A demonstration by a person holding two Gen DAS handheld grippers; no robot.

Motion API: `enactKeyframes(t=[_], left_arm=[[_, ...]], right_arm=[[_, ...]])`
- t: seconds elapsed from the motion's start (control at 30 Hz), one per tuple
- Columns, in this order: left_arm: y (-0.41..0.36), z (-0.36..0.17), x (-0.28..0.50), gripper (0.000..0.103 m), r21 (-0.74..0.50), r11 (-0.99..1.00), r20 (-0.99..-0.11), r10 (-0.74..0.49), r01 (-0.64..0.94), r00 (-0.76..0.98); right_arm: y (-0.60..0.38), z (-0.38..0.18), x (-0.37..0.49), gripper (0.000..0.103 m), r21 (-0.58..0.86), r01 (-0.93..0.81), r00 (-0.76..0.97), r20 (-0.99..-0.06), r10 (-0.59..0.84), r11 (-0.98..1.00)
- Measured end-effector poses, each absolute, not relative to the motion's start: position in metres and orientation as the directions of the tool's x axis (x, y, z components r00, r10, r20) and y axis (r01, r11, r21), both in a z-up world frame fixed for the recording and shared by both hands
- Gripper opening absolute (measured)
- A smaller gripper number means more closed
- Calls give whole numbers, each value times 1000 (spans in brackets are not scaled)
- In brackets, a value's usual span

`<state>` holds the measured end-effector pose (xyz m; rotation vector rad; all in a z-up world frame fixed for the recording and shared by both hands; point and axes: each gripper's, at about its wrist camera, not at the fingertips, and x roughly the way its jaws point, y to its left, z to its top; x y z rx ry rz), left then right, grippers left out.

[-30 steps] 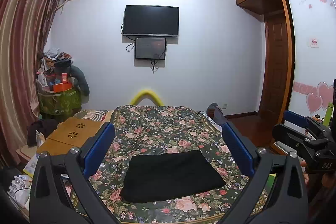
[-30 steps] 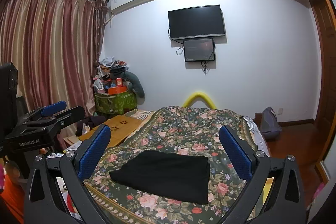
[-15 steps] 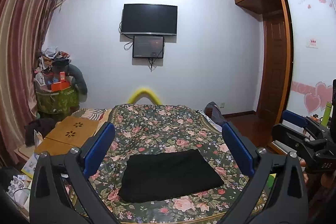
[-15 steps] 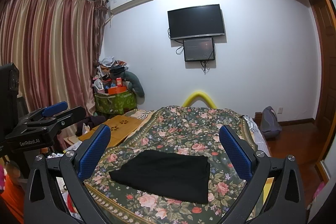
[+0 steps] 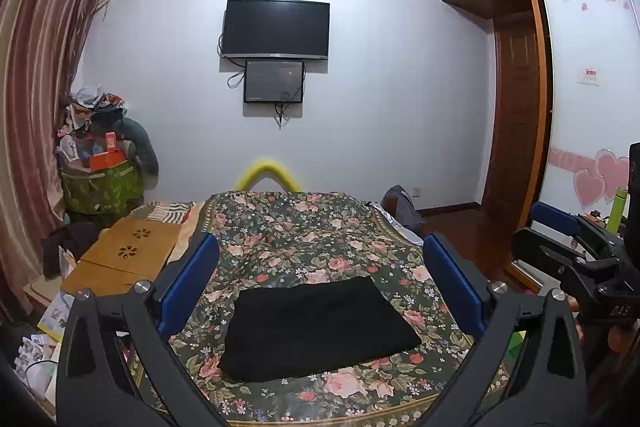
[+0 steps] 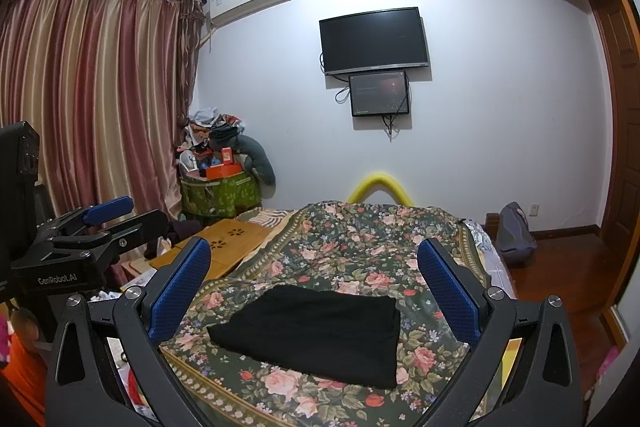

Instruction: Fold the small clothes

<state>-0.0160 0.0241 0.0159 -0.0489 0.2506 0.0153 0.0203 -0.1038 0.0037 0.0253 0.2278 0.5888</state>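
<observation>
Garment: one black folded cloth (image 5: 318, 327) lies flat on the floral bedspread (image 5: 304, 227), near its front edge, touching neither gripper.
Grippers: two. Your left gripper (image 5: 320, 283) stands spread wide and empty above the cloth; your right gripper (image 6: 314, 281) stands just as wide, holding nothing.
Screens: two on the far wall, a large television (image 5: 276, 29) with a small monitor (image 5: 274, 81) directly beneath it.
Left view only: the wardrobe door with pink heart stickers (image 5: 600, 179), and your right gripper seen from the side at the frame's right edge.
Right view only: the full width of the striped curtains (image 6: 92, 99), and your left gripper seen from the side at the left edge.
Container: one green basket (image 6: 218, 193) in the corner, heaped above its rim with clothes and an orange box (image 6: 224, 169).
</observation>
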Motion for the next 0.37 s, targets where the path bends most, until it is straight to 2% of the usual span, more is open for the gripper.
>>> enactKeyframes(t=[0.37], left_arm=[[28, 13, -3, 103, -54, 998, -277, 3, -19, 961]], right_arm=[[-101, -2, 28, 103, 102, -541, 804, -230, 549, 835]])
